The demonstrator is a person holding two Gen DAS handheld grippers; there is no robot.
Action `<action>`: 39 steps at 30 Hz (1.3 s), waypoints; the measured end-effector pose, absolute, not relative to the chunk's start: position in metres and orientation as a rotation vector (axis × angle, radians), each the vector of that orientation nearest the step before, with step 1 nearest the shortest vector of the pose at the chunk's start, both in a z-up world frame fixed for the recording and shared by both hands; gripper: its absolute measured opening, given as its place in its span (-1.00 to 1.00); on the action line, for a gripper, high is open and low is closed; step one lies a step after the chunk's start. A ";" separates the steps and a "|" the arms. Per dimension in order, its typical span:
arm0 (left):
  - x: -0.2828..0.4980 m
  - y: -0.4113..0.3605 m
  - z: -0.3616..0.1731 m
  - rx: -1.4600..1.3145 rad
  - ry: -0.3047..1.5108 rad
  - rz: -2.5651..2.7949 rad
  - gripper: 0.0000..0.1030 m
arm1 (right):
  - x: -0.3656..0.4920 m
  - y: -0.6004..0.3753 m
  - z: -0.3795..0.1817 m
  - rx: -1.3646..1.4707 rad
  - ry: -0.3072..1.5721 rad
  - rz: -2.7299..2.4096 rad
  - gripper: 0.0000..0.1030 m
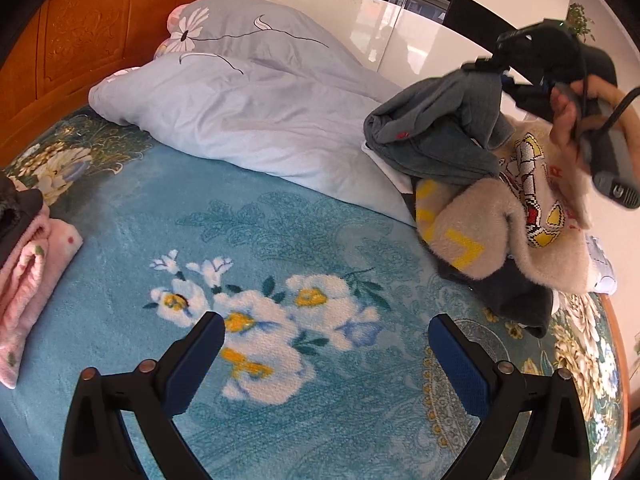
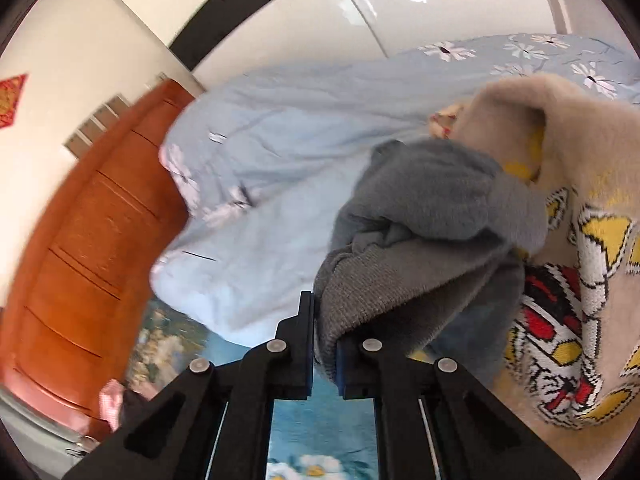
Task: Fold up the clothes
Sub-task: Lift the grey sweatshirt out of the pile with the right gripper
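A blue floral bedspread [image 1: 132,224] was spread across the bed. Above it, near, the left gripper [image 1: 326,346] was held with fingers wide apart. One folded pink garment [image 1: 28,276] lay left. Far right, one grey garment [image 2: 420,236] was clamped by the right gripper [image 2: 325,340], lifted off a beige sweater [image 1: 520,240]. One pale quilt [image 1: 240,112] was bunched farthest back.

Left wrist views bed [image 1: 120,220] from above; right, close (shared quilt [image 1: 240,120]).
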State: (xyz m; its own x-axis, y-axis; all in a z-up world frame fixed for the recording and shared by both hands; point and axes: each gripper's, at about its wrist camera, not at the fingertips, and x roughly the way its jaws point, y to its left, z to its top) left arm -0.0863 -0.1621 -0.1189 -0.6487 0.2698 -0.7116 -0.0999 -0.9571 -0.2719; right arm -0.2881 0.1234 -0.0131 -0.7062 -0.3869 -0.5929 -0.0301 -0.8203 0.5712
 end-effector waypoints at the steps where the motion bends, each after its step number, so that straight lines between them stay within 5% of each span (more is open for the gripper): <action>1: -0.082 -0.165 -0.114 -1.199 -0.307 2.668 1.00 | -0.281 0.124 0.006 1.019 -0.857 -2.576 -0.86; 13: -0.022 -0.186 -0.001 -1.028 -0.328 2.751 1.00 | -0.125 0.159 0.274 0.351 -0.811 -2.574 -0.89; 21: 0.032 -0.167 0.065 -0.900 -0.253 2.751 1.00 | 0.023 0.257 0.335 0.200 -0.931 -2.665 -0.89; 26: 0.056 -0.135 0.090 -0.844 -0.282 2.702 1.00 | 0.117 0.274 0.430 0.134 -0.673 -2.828 -0.90; 29: 0.068 -0.112 0.096 -0.845 -0.332 2.636 1.00 | 0.130 0.256 0.442 0.308 -0.479 -2.932 -0.90; 39: 0.095 -0.090 0.139 -0.803 -0.257 2.526 1.00 | 0.139 0.247 0.340 0.502 -0.586 -2.704 -0.91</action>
State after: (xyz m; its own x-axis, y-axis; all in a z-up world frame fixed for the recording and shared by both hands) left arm 0.0949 -0.0900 0.1394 -0.7162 0.4916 -0.4955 -0.3819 -0.8702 -0.3114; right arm 0.1390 0.2469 0.3395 -0.8841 -0.3836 -0.2667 0.2389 -0.8617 0.4476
